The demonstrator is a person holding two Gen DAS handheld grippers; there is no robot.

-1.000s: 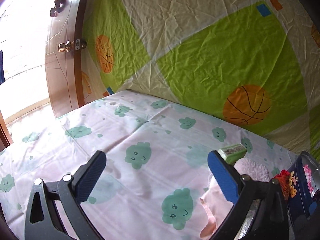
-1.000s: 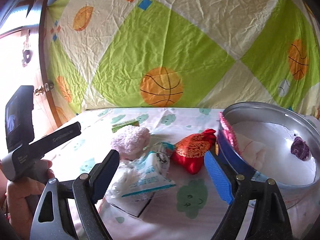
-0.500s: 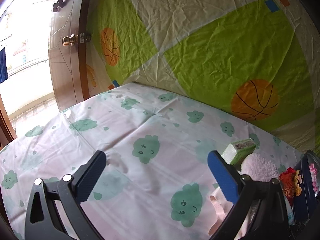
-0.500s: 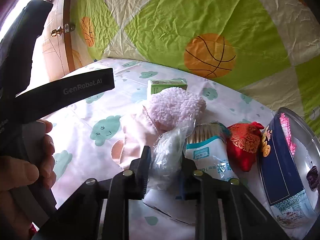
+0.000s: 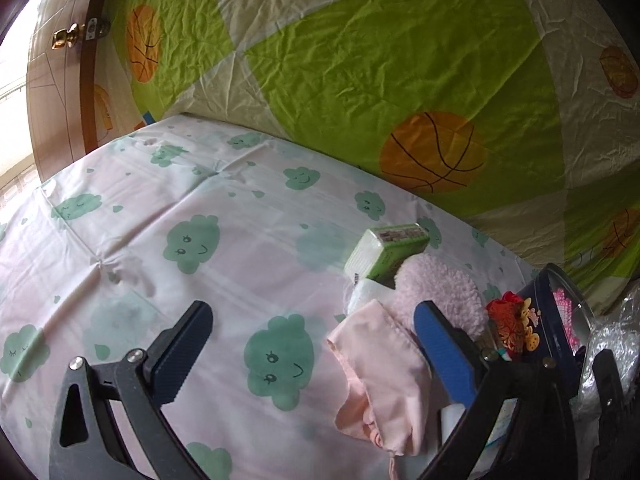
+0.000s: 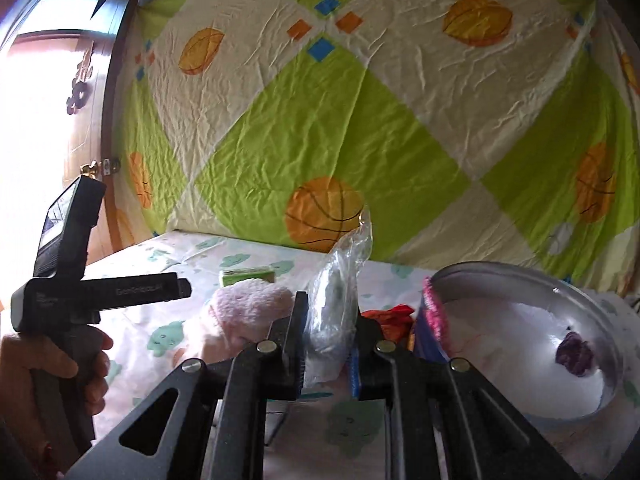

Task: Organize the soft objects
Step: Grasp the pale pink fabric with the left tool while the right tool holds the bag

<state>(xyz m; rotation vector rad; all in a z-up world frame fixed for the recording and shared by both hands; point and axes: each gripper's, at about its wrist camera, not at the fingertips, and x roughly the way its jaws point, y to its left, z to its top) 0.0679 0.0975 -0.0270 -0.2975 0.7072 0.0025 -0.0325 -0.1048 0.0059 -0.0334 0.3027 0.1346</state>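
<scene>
Fingers of the right gripper [image 6: 326, 344] clamp a clear plastic bag [image 6: 336, 300] beside the round tin [image 6: 520, 280]. Left gripper [image 5: 316, 356] hangs open above the bed [image 5: 240, 264]

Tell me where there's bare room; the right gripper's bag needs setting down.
Free: the cloud-print sheet left of the green pack, up to the basketball cloth. Crowded: the pink fluffy item, peach cloth, red pouch and round tin.

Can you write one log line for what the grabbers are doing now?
right gripper: shut on clear crinkly plastic bag | left gripper: open, holding nothing | round metal tin: nearby
</scene>
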